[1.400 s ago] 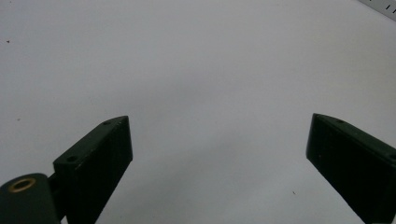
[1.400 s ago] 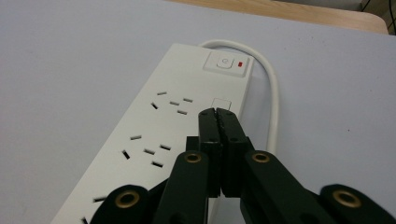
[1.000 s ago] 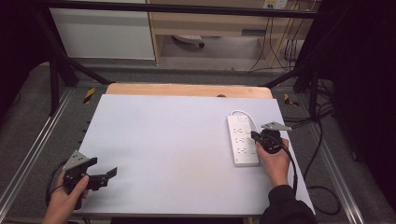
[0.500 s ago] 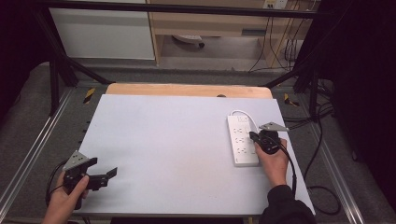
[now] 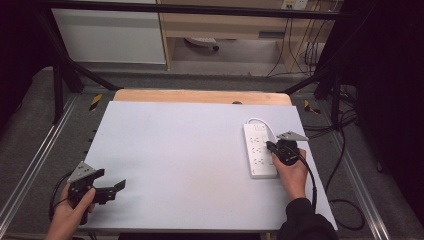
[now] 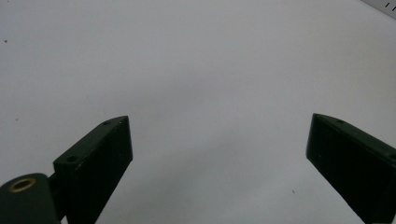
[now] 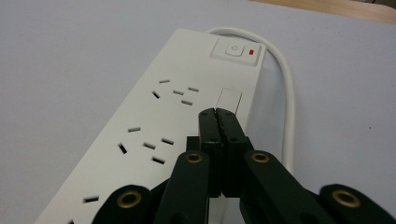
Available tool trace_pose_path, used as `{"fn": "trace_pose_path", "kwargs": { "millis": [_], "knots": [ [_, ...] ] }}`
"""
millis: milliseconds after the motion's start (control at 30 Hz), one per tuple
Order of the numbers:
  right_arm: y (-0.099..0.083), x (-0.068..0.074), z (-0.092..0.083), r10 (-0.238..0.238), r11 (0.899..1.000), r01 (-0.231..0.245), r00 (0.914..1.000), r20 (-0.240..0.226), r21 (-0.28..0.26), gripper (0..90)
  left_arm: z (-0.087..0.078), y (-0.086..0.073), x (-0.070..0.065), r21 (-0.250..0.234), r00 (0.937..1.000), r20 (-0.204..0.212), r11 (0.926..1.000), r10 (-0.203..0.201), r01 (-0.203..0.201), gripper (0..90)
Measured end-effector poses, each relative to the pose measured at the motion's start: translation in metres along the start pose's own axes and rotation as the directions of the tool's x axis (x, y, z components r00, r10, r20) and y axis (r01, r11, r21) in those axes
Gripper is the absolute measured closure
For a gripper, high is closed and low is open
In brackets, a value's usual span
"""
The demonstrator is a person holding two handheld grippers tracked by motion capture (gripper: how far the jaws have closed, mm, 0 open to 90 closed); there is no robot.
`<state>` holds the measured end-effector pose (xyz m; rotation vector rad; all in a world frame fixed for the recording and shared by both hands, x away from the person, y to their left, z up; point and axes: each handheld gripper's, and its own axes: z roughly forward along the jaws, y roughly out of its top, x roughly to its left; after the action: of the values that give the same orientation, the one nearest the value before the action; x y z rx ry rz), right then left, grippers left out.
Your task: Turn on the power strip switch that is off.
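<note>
Right tongs (image 7: 218,113), pressed together, poised over the white plastic power strip (image 5: 259,149); left tongs (image 5: 111,186), spread apart, above the pale grey worktop (image 5: 175,150).

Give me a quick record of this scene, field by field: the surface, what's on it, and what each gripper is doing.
surface: pale grey table top
object: white power strip, lying flat at the right side of the table
switch: at the strip's far end, with a red mark beside it
cord: white cable leaving the switch end
left gripper: jaws wide apart, over bare table, holding nothing
right gripper: jaws pressed together, tips over the strip's top face; contact cannot be told
</note>
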<state>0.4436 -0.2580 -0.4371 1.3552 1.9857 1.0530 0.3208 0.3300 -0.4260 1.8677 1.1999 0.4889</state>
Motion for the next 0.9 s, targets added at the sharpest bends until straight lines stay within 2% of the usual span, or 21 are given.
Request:
{"fn": "trace_pose_path", "kwargs": {
  "millis": [900],
  "knots": [
    [-0.0031,0.0005,0.0053,0.003,1.000,-0.003,1.0000,-0.006,-0.017,90.0,0.0001,-0.0002,-0.0003,0.003,1.0000,0.003,1.0000,0.000,0.000,7.2]
  ]
}}
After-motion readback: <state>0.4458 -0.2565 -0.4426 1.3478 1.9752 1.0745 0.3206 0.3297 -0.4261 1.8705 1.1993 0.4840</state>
